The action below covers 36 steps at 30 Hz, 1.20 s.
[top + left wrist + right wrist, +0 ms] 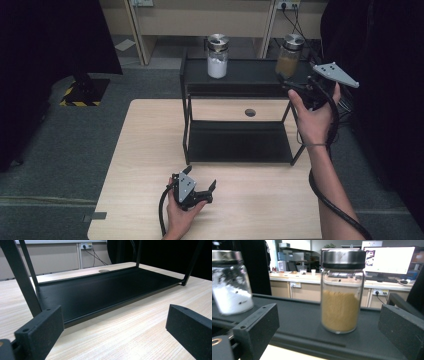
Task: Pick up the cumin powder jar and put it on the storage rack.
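Observation:
A black two-tier rack (237, 75) stands on the far half of the wooden table (145, 150). On its top shelf are two glass jars with metal lids. One holds white powder (217, 57) (230, 285), the other brown powder (289, 59) (341, 292). My right gripper (294, 86) is raised to the top shelf just in front of the brown jar. It is open (328, 333), and the jar stands a little beyond the gap between its jaws, untouched. My left gripper (201, 179) rests low on the table in front of the rack, open and holding nothing (112, 332), facing the bare lower shelf (100, 292).
The rack's black posts (21, 277) rise at the shelf corners. A round cable hole (250, 112) sits in the tabletop behind the rack. Cupboards (200, 20) and grey floor lie beyond the table. Cables trail from both grippers.

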Tool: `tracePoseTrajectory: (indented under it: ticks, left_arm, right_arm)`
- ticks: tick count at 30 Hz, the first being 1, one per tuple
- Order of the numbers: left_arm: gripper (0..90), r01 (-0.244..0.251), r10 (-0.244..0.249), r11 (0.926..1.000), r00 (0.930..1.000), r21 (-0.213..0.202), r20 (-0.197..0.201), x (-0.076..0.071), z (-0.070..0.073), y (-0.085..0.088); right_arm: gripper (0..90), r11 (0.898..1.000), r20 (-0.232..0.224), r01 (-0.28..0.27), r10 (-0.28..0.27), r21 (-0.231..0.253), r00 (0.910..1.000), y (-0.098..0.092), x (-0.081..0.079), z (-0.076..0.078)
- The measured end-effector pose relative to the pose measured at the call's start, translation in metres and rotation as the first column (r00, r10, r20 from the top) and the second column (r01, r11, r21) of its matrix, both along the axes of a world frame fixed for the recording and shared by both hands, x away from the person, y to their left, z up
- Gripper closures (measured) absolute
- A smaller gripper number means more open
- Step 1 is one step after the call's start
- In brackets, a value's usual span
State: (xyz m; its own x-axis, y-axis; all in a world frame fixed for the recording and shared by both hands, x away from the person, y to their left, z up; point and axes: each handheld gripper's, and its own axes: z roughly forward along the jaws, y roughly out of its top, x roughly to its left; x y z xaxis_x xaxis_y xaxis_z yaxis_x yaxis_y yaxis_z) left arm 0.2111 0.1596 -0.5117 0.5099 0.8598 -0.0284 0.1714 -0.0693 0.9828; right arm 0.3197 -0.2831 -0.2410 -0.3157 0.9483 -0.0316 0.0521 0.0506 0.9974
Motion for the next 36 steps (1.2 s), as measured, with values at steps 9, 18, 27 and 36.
tracePoseTrajectory:
  ticks: [9,18,27,36]
  left_arm:
    - [0.8,-0.001,0.001,1.0000,1.0000,-0.001,0.001,0.000,0.000,0.000]
    - [0.8,-0.002,0.002,1.0000,1.0000,0.000,0.002,0.000,0.000,0.000]
    - [0.8,-0.003,0.003,1.0000,1.0000,0.000,0.002,-0.001,0.000,-0.001]
    - [0.8,-0.003,0.003,1.0000,1.0000,0.000,0.005,-0.001,-0.001,-0.001]
  right_arm:
    - [3.7,1.000,0.021,-0.023,0.023,-0.014,0.9995,-0.003,-0.017,-0.013]
    - [3.6,0.999,0.031,-0.040,0.041,-0.031,0.9987,-0.003,-0.029,-0.024]
    - [2.5,0.999,0.041,-0.038,0.039,-0.038,0.9984,-0.006,-0.040,-0.042]
    - [2.2,0.998,0.026,-0.051,0.052,-0.038,0.9983,-0.012,-0.049,-0.061]
